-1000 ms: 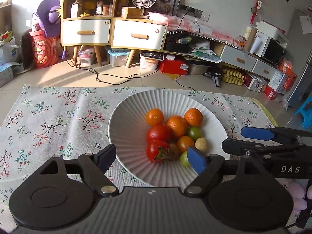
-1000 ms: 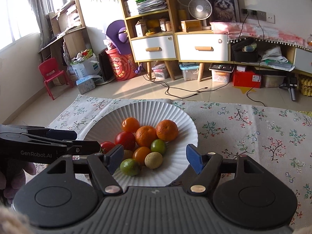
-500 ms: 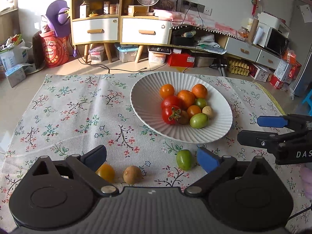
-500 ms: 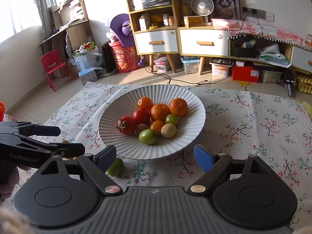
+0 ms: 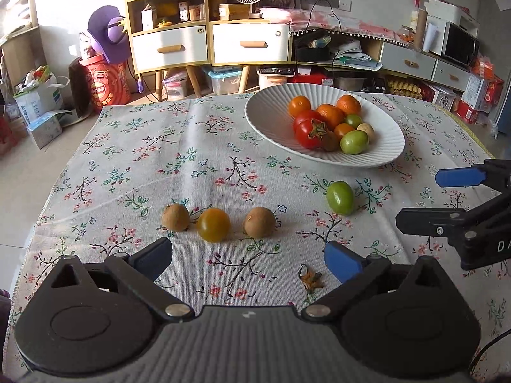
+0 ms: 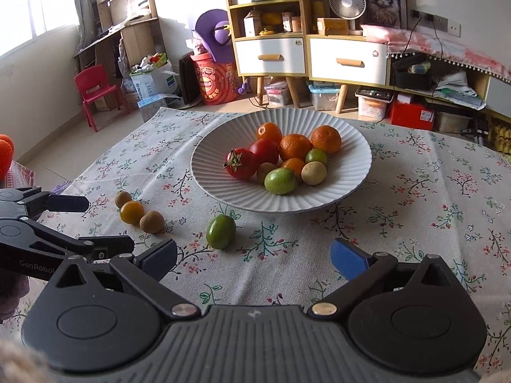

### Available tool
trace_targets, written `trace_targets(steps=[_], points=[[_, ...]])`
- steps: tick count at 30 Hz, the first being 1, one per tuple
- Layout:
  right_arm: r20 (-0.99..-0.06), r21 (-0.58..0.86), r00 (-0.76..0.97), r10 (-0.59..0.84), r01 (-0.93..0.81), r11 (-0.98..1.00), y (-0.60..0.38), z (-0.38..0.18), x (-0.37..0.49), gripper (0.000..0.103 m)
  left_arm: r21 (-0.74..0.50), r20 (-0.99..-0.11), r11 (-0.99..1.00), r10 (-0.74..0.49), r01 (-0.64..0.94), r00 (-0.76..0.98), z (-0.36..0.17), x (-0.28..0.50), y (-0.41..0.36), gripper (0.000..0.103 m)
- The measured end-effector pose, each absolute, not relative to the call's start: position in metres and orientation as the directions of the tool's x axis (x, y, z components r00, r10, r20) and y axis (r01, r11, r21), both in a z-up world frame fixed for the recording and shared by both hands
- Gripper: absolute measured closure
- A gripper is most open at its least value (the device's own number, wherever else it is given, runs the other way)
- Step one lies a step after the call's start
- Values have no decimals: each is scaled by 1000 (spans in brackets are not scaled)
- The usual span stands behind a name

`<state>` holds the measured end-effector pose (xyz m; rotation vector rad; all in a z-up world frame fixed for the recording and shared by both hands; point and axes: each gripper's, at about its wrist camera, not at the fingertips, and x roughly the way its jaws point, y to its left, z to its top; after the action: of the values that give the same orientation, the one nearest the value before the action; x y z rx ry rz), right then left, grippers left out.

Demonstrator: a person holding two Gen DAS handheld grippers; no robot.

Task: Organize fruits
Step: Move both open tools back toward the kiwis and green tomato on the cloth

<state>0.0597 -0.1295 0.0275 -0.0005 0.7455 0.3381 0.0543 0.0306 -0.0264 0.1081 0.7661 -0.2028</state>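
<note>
We held both tools over the flowered tablecloth (image 5: pixel 134 146), fruit sorting partly done. The left gripper (image 5: pixel 247 257) stood spread wide with nothing between its blue pads; the right gripper (image 6: pixel 254 257) had just been opening and was likewise released and empty.

A white ribbed plate (image 6: pixel 348 191) toward the cloth's far side carried most of the fruit: oranges, two red tomatoes and a green one among them. Four pieces lay loose on the near half. A brown longan-like fruit (image 5: pixel 175 217), a yellow cherry tomato (image 5: pixel 213 225) and a second brown fruit (image 5: pixel 258 222) sat in a short row running roughly parallel to the cloth's near edge. The first brown fruit and the yellow tomato looked to touch; the second brown fruit sat just apart. A loose green tomato (image 5: pixel 340 198) lay apart from that row, between it and the plate's near rim, its long axis tipped somewhat off upright in the right wrist view. A dried calyx (image 5: pixel 309 280) lay near the left tool's right pad.

We judged the row to fall squarely ahead of the left tool's open span, making that hand the nearer one for it. The green tomato lay ahead and left of centre for the right tool, closer to that hand, with the plate directly beyond it
</note>
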Motion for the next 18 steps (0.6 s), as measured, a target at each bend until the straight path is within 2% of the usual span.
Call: trace_targets(steps=[9,14,18], points=[[-673,75,671,312,-357,931,-111,13,46,1,25,-677,978,-135,206,723,-44,39,57,8],[-680,96,655,330,-367,925,-107,7,49,1,101,-662,972,-93,211,744,-56,38,64,8],[-687,77,650,326,-380,922,-101,1,51,1,96,-646,971,-108,220,756,-60,43,69,8]])
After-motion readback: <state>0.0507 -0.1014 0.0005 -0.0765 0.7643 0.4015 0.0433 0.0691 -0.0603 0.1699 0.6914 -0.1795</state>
